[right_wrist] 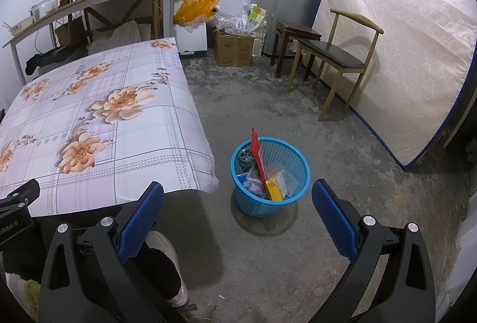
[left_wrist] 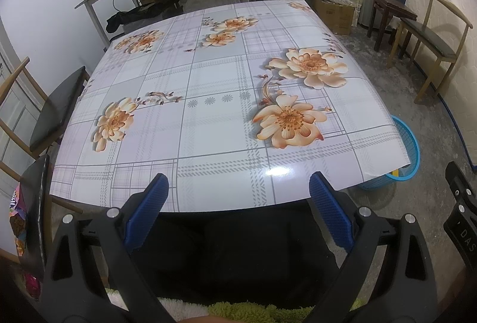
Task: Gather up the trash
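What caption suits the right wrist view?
Open right gripper above a blue basket of trash beside the floral table.

Your blue mesh basket stands upright on the floor right of the worktop, holding a red wrapper, a yellow packet and clear bags.

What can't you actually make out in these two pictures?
- Blue plastic mesh basket, left wrist view: mostly hidden behind the floral tablecloth table.
- Basket bottom, right wrist view: covered by wrappers.
- Colourful packet, left view: cut off by the edge.
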`<state>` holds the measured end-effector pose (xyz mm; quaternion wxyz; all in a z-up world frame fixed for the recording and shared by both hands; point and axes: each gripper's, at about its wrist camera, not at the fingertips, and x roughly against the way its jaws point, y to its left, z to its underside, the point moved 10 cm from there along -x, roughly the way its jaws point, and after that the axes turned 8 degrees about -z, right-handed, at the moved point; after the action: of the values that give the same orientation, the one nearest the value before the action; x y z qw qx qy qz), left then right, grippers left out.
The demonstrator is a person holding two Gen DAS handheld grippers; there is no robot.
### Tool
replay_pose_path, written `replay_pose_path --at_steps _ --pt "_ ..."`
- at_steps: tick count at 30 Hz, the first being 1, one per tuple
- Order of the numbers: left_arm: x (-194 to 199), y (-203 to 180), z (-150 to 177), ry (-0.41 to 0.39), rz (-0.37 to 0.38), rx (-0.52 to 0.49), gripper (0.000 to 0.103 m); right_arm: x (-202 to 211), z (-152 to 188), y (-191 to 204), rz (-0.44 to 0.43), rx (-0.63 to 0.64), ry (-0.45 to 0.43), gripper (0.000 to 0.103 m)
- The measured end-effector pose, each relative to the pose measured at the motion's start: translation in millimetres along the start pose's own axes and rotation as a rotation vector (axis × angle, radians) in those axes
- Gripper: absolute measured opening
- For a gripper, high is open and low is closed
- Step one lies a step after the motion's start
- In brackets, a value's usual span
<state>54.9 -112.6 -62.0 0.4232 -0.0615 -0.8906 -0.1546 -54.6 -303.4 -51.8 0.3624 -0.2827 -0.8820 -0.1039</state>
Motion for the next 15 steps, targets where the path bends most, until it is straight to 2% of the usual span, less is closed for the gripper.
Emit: replay_pose_path --at_steps 15 --pt "-0.1 -0.5 0.5 0.004 0.001 -0.002 0.091 -1.2 0.2 -0.9 -0.001 -0.002 0.001 0.097"
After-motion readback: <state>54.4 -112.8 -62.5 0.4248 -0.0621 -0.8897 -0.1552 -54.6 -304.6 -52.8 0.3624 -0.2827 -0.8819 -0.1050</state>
